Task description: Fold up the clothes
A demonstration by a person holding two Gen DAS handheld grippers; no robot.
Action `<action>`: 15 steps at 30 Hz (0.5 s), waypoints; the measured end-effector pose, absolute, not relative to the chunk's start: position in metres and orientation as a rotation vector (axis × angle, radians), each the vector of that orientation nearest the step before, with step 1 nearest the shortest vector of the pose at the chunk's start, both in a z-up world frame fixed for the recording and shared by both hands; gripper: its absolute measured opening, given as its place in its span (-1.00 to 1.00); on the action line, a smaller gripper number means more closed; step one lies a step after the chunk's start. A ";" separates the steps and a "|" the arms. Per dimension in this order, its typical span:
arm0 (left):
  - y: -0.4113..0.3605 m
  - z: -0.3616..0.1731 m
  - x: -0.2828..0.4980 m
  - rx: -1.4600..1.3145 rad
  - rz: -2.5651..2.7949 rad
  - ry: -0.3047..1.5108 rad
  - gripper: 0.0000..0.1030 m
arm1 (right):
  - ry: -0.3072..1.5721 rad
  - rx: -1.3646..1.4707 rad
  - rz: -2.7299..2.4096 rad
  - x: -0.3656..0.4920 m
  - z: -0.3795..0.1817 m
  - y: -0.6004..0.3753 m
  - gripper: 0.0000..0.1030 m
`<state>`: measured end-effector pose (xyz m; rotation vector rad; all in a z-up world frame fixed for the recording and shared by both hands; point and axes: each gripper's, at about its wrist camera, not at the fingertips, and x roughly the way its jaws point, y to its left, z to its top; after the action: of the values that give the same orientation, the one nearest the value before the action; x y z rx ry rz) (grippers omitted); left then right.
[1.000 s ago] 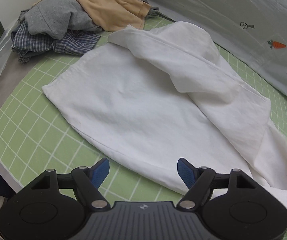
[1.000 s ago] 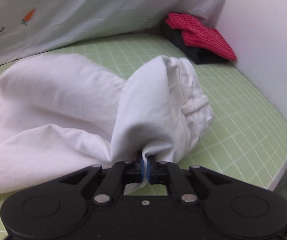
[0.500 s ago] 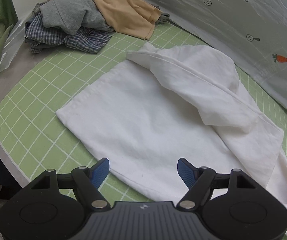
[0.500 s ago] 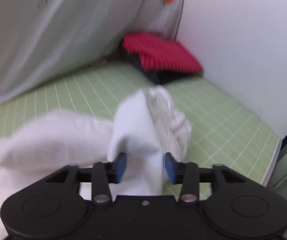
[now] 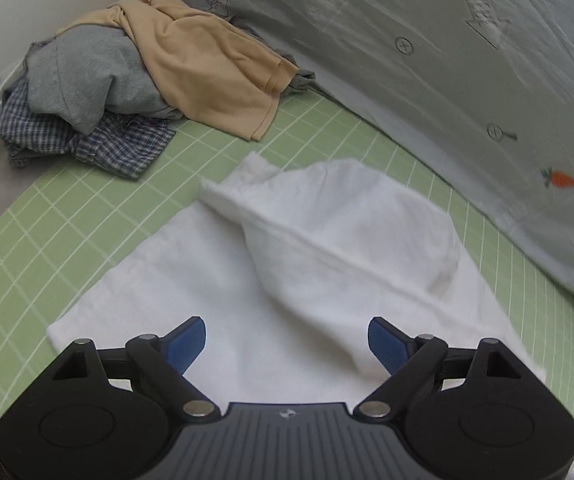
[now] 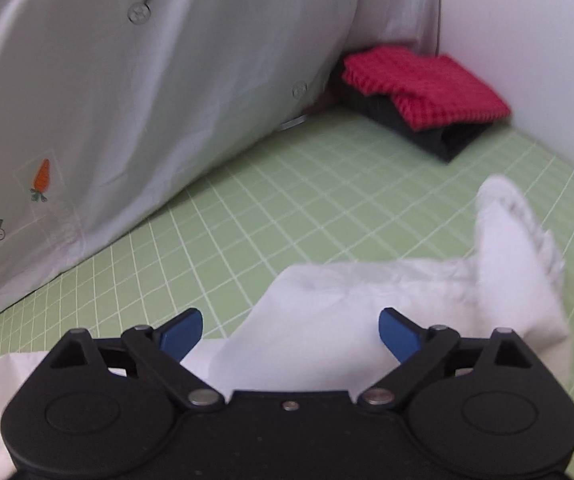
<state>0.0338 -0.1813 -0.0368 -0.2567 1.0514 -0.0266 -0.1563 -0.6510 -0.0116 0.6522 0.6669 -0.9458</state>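
Observation:
A white garment (image 5: 295,264) lies spread on the green grid mat (image 5: 67,216), with one part folded over along a diagonal ridge. My left gripper (image 5: 287,340) hovers over its near edge, jaws opening wide, with cloth below them and nothing gripped. In the right wrist view the same white garment (image 6: 367,300) lies loose, one bunched end (image 6: 511,240) rising at the right. My right gripper (image 6: 291,330) is above it, jaws opening wide, and its blue pads do not press the cloth.
A pile of unfolded clothes (image 5: 127,92) in tan, grey and blue plaid sits at the mat's far left. A folded red garment on a dark one (image 6: 423,96) rests in the far right corner. A pale carrot-print sheet (image 6: 127,100) hangs along the back.
My right gripper went from shut on a fold of the white garment to wide open, and the cloth dropped free. The left gripper moved over the garment and its jaws widened.

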 end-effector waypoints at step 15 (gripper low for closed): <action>-0.154 -0.103 0.099 -0.637 0.152 1.247 -0.50 | 0.848 0.618 -0.996 -0.141 -0.038 -0.653 0.31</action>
<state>0.0986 -0.1540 -0.1032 -0.6365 1.2473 0.1522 -0.1410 -0.6529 -0.0383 0.6176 0.8482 -0.9956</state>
